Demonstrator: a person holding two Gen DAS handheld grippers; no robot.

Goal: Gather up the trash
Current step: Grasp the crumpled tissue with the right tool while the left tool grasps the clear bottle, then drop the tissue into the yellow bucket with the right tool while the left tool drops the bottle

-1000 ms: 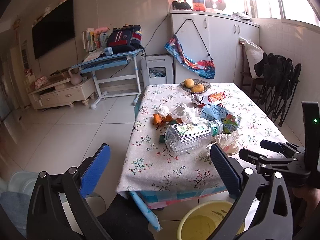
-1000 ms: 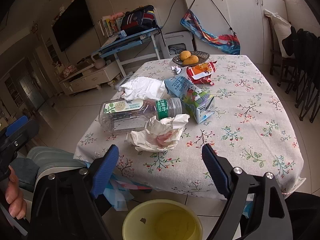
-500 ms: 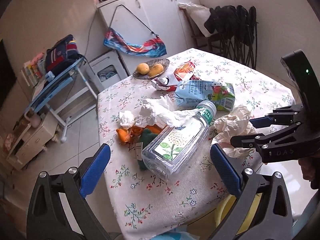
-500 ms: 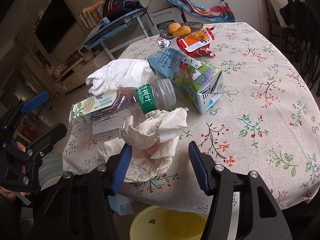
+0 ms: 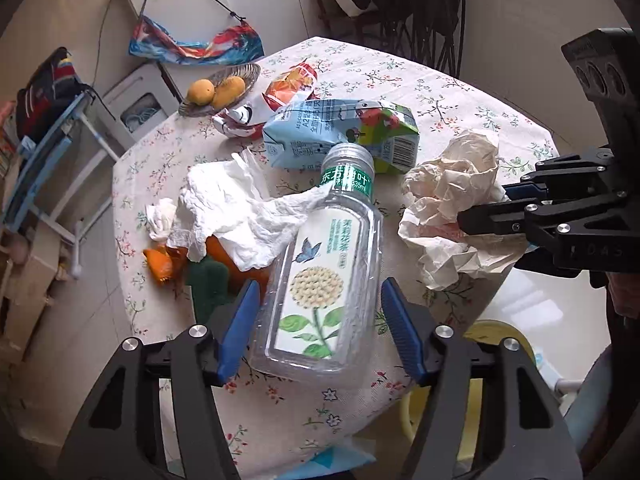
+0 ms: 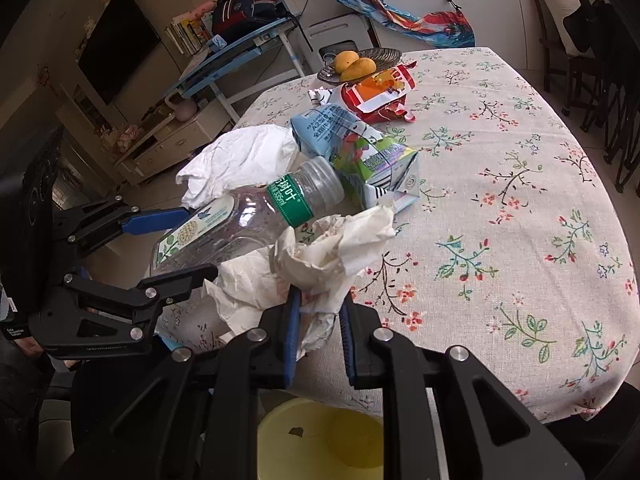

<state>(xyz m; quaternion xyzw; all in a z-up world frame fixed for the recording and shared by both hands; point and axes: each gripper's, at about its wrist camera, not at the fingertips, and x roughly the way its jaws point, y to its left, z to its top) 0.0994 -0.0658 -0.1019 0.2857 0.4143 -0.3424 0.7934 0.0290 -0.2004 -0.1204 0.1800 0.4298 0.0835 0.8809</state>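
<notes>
Trash first: your right gripper (image 6: 318, 312), wide a second ago, is closing on the crumpled paper (image 6: 320, 264) just beside the bottle (image 5: 324, 276) — your left gripper (image 5: 316, 328) has dropped astride it, narrowing, not yet gripping — so both picks are near.

A clear plastic bottle with a green neck band and a flower label (image 5: 326, 264) lies on its side near the front edge of the table, cap end pointing away. Just to its right sits a crumpled cream paper wad (image 5: 452, 208). Touching its left shoulder lies a rumpled white tissue (image 5: 236, 208). Just beyond its cap lies a dented blue-and-green drink carton (image 5: 336, 130), with a torn red-and-orange snack wrapper (image 5: 290, 84) farther back.
</notes>
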